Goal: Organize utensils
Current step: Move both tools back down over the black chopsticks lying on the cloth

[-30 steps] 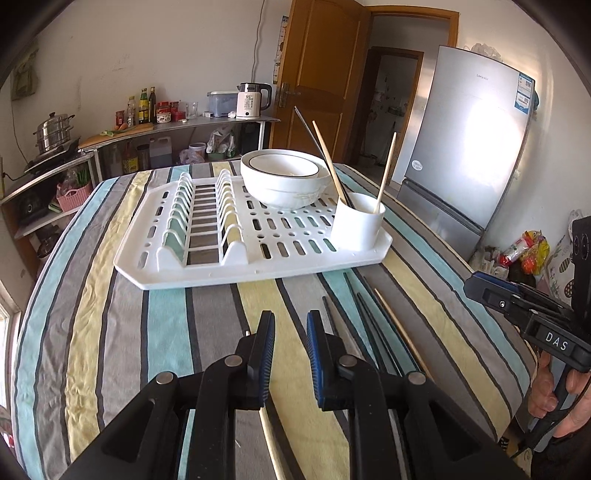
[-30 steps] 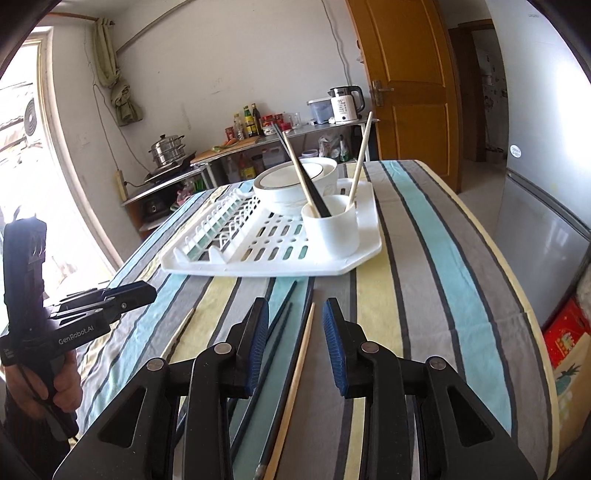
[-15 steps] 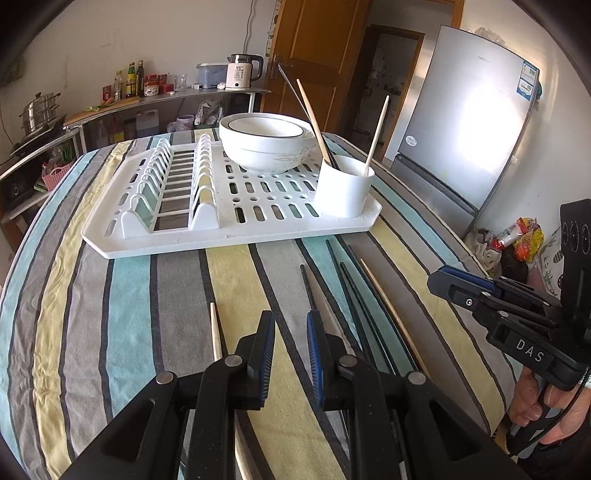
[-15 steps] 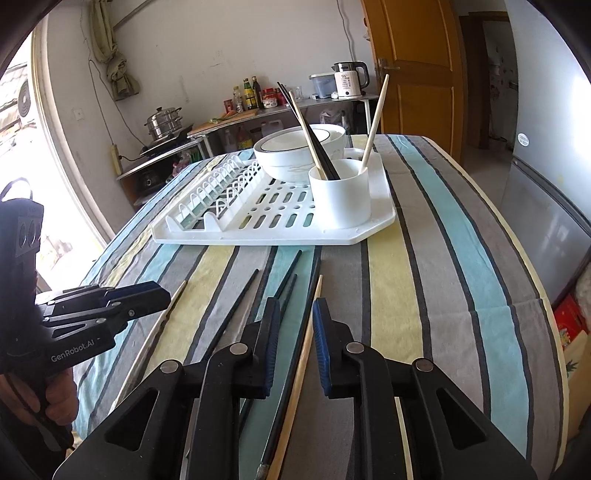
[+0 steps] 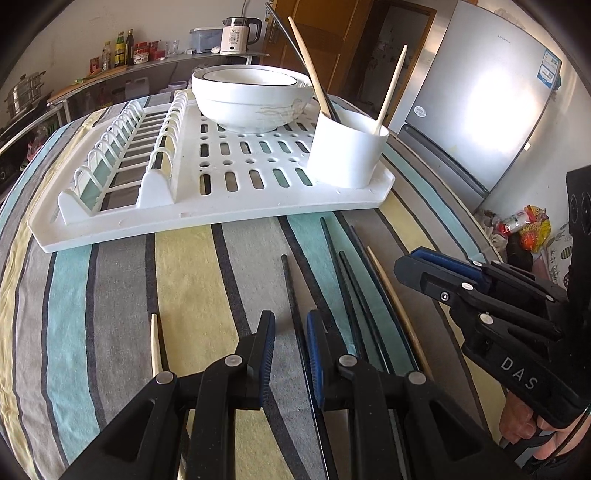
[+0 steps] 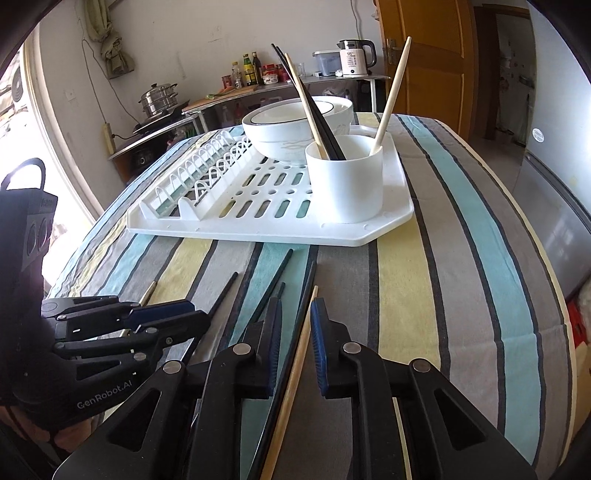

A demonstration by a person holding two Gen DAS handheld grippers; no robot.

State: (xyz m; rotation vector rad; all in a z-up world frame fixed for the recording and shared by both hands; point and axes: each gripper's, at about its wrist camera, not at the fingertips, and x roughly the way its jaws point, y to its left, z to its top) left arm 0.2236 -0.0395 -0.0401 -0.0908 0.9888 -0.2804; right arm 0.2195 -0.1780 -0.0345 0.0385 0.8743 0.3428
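Several black and wooden chopsticks lie loose on the striped tablecloth in front of a white dish rack point(image 5: 221, 206). A white cup point(image 5: 347, 147) on the rack holds black and wooden chopsticks; it also shows in the right wrist view point(image 6: 345, 177). My left gripper point(image 5: 290, 332) is open low over a black chopstick point(image 5: 290, 280), which runs between its fingers. My right gripper point(image 6: 295, 317) is open around a black chopstick point(image 6: 304, 295) and a wooden chopstick point(image 6: 308, 314). Neither is gripped.
Stacked white bowls point(image 5: 255, 96) sit on the rack's back. A lone wooden chopstick point(image 5: 155, 343) lies to the left. A fridge point(image 5: 480, 92) stands right of the table, and a shelf with bottles and a kettle point(image 5: 236, 35) stands behind.
Both grippers have moved down and forward toward the loose chopsticks. The right gripper's gap narrowed from a second ago and now straddles two chopsticks.
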